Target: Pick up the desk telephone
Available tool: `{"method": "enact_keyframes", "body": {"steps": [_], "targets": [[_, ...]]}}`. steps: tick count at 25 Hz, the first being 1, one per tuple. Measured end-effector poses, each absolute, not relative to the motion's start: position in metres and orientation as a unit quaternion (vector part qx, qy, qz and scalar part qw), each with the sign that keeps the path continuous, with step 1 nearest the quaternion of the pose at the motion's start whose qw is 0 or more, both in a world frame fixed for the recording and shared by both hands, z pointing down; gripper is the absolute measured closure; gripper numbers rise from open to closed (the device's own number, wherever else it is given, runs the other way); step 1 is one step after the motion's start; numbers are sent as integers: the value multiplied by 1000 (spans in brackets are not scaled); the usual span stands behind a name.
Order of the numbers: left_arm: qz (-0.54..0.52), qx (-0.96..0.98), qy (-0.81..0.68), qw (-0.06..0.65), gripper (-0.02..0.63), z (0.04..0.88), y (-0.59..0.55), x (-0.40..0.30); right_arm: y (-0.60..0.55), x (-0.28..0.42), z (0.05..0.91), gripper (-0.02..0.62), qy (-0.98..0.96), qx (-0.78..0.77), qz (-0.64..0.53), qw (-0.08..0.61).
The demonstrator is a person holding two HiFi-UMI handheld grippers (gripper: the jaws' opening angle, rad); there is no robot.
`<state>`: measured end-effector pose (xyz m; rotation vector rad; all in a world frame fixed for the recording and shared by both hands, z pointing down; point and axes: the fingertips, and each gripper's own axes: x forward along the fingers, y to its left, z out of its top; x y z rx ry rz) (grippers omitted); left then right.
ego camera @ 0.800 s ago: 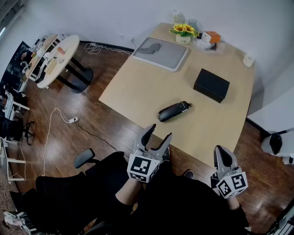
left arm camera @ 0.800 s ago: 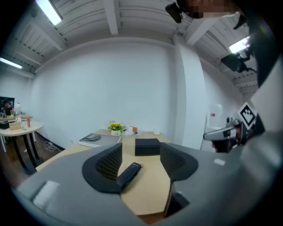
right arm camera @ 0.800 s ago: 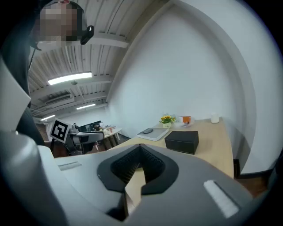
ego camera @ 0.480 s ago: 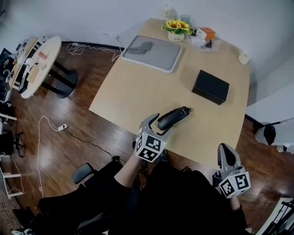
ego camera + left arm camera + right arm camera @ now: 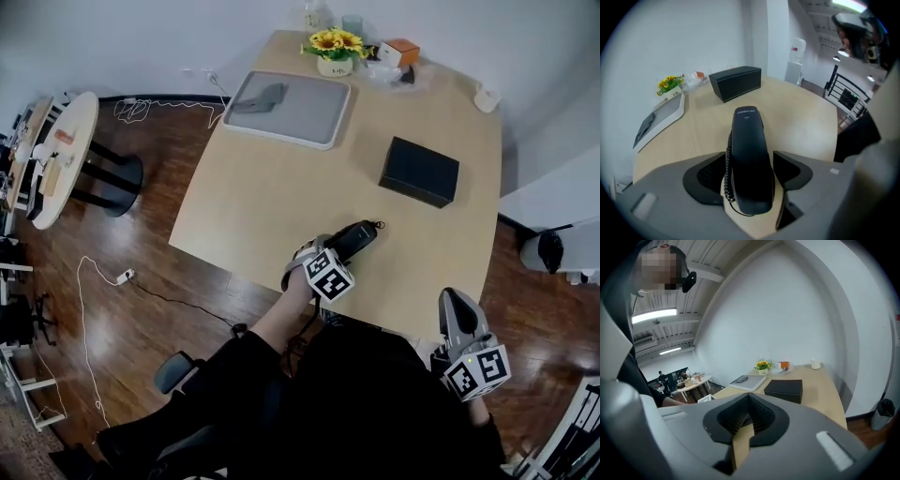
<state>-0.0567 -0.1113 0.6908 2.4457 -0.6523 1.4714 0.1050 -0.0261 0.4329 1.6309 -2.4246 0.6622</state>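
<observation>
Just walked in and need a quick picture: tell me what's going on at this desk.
A seated person holds a hand-held gripper in each hand. The left hand-held gripper straddles the black desk telephone handset lying on the light wooden table, jaws open, not clamped. The right hand-held gripper hangs shut and empty off the table's near edge.

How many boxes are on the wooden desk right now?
2. The black box lies on the desk toward its right edge; the small orange box sits at the far end beside the sunflowers. None looks hidden.
</observation>
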Motion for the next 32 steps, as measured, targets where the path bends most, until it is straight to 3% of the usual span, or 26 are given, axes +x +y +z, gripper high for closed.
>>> {"method": "enact_keyframes", "body": {"steps": [7, 13, 15, 19, 23, 32], "targets": [[559, 801, -188, 105, 300, 718, -104, -55, -39, 119, 440, 595, -806, 540, 237, 55], [541, 811, -198, 106, 297, 722, -107, -56, -43, 133, 447, 595, -802, 543, 245, 44], [520, 817, -211, 130, 337, 722, -108, -57, -43, 136, 447, 595, -803, 543, 244, 41], [476, 819, -234, 219, 341, 712, -99, -57, -42, 140, 444, 595, -805, 540, 242, 36], [416, 831, -263, 260, 342, 666, -92, -50, -46, 145, 443, 595, -808, 536, 243, 33], [207, 890, -353, 201, 339, 484, -74, -51, -63, 139, 434, 595, -826, 516, 227, 22]]}}
